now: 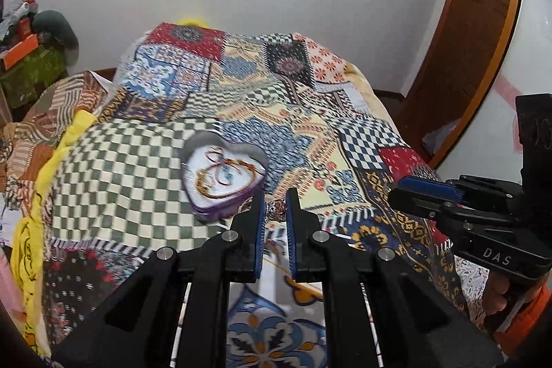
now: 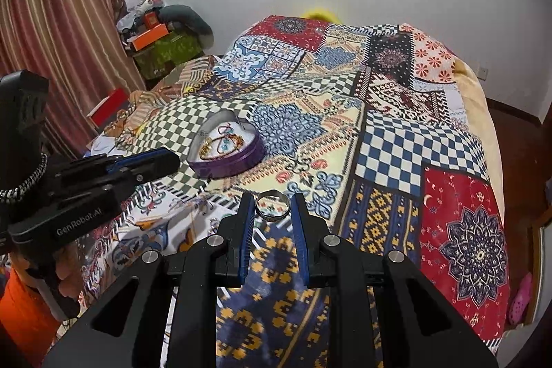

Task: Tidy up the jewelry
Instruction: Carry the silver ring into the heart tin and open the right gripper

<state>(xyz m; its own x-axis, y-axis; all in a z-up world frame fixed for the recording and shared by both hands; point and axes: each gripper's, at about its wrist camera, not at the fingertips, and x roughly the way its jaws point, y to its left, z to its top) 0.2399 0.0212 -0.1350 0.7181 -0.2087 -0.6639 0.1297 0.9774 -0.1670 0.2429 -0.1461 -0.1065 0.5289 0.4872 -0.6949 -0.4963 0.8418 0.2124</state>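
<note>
Heart-shaped purple tin [image 2: 226, 149], white-lined, with beaded bracelets [image 2: 220, 140] coiled inside, is seen resting on the patchwork quilt [image 2: 396, 140] on the bed. Left hand-held gripper [image 1: 275, 207] is narrowed around a small ornate ring [image 1: 276, 208]; contact cannot be told. Right hand-held gripper [image 2: 272, 207] is closed onto a smooth silver metal band [image 2: 272, 206], pinched upright between ribbed blue pads [image 2: 249, 223].

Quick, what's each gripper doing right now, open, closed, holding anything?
Left gripper: closed on a patterned silver ring.
Right gripper: closed on a plain silver metal bangle, held by its outer edges.
</note>
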